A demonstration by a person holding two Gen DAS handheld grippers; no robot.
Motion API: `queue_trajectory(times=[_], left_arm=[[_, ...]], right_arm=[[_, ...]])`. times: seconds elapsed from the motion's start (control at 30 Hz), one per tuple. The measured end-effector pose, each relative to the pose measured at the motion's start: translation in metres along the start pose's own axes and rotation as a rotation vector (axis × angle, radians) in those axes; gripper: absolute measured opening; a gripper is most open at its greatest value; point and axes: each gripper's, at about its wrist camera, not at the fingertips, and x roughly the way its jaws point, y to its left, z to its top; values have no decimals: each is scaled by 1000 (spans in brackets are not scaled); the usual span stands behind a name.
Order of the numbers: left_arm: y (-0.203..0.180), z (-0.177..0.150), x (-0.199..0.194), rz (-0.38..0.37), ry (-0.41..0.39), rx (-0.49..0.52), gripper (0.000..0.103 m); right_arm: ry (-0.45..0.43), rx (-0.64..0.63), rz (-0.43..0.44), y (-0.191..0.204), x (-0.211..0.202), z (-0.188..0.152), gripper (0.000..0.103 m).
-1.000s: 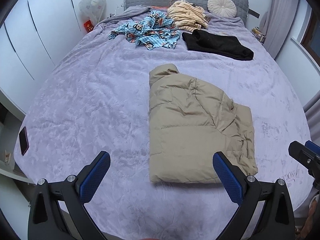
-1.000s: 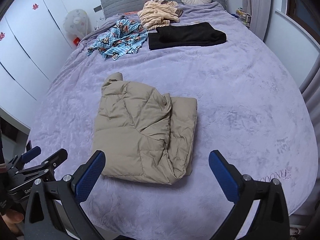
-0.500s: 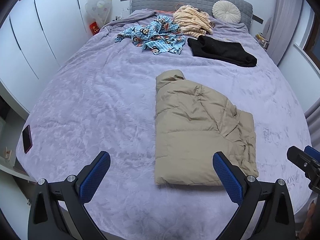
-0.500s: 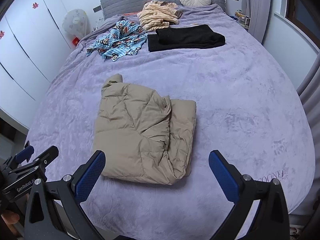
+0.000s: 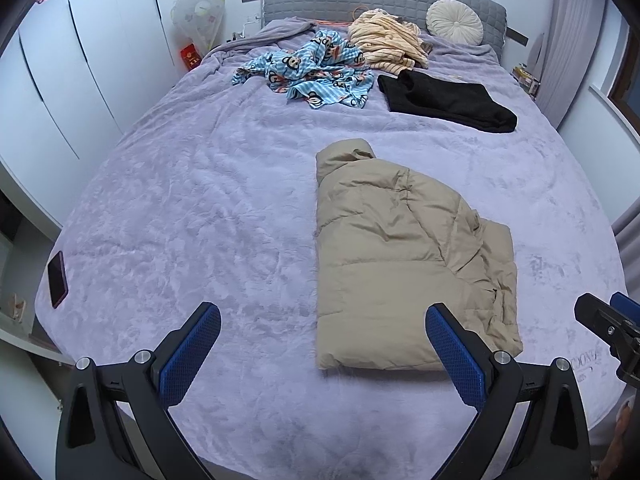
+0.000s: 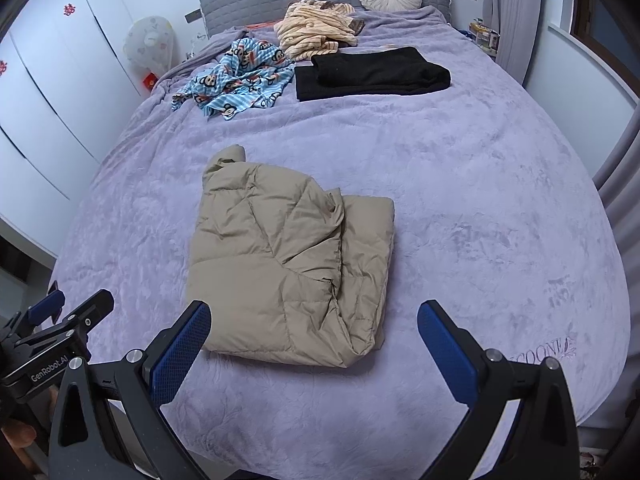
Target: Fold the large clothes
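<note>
Both grippers have risen; jaws wide, empty. Left gripper (image 6: 60, 320) reads "GenRobot.AI"; blanket (image 6: 520, 200) lettering perhaps "COONE".

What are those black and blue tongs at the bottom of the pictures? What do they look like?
Two matching tools. Each hand-held gripper, left and right, has a black angular frame with triangular cut-outs and silver bolts. Its two fingers carry blue pads with a fine dotted grip texture. Seen from the right camera, the left one's side bears white lettering, "GenRobot.AI". No cables or sleeves show.
</note>
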Motion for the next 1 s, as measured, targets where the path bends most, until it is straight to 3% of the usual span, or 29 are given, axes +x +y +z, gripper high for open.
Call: queue_trajectory(times=[1.0], left_arm=[[7, 3, 9, 13, 10, 1, 102]], right_arm=[[5, -3, -2, 0, 1, -2, 103]])
